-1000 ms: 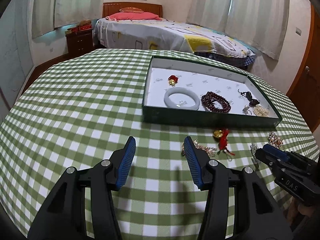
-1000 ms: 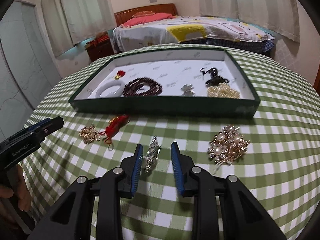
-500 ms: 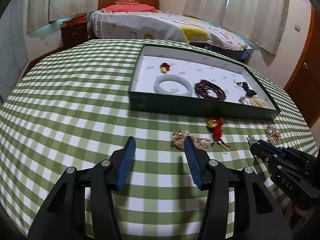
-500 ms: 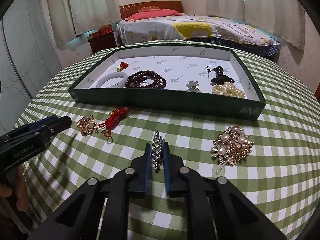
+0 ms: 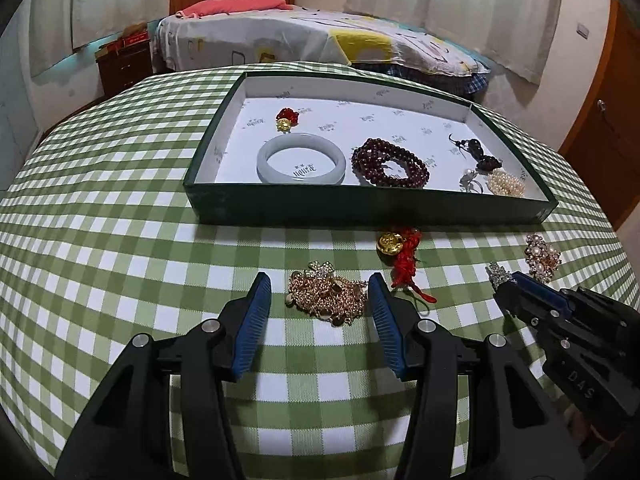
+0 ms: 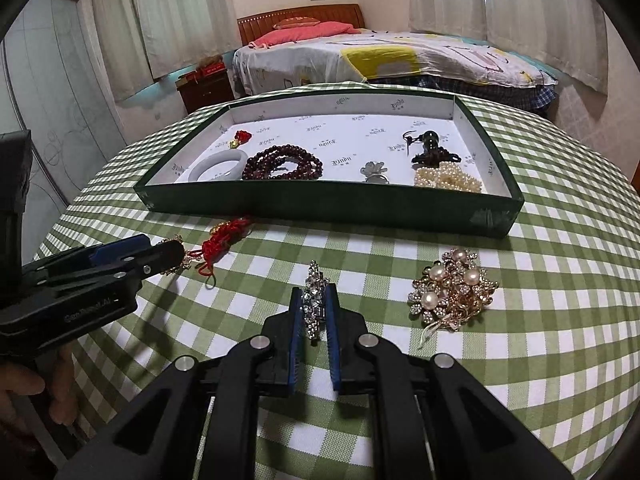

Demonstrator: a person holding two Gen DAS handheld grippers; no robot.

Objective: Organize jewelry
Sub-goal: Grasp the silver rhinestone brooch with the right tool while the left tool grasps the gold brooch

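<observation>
We have the right gripper (image 6: 314,314) pinching the rhinestone brooch (image 6: 315,300) on the tabletop, long axis pointing toward the green tray (image 6: 328,204). Left gripper (image 5: 320,292) spread around the gold brooch (image 5: 328,294). Tray holds jade bangle (image 5: 301,159), garnet beads (image 5: 390,163), pearls (image 6: 448,179).

A bed (image 5: 320,40) is standing behind the surface (image 5: 100,220), which is wearing a green-and-white checked cloth. A patterned white, yellow and grey cover is lying over the bed, a pink pillow (image 5: 236,3) is resting against its wooden headboard (image 6: 300,16), and a blue plaid sheet is showing below. A dark wooden nightstand (image 5: 124,64) is sitting beside it. Pale curtains (image 6: 180,12) are hanging over the windows, letting soft daylight through. A wooden door (image 5: 600,100) is showing at the right.
</observation>
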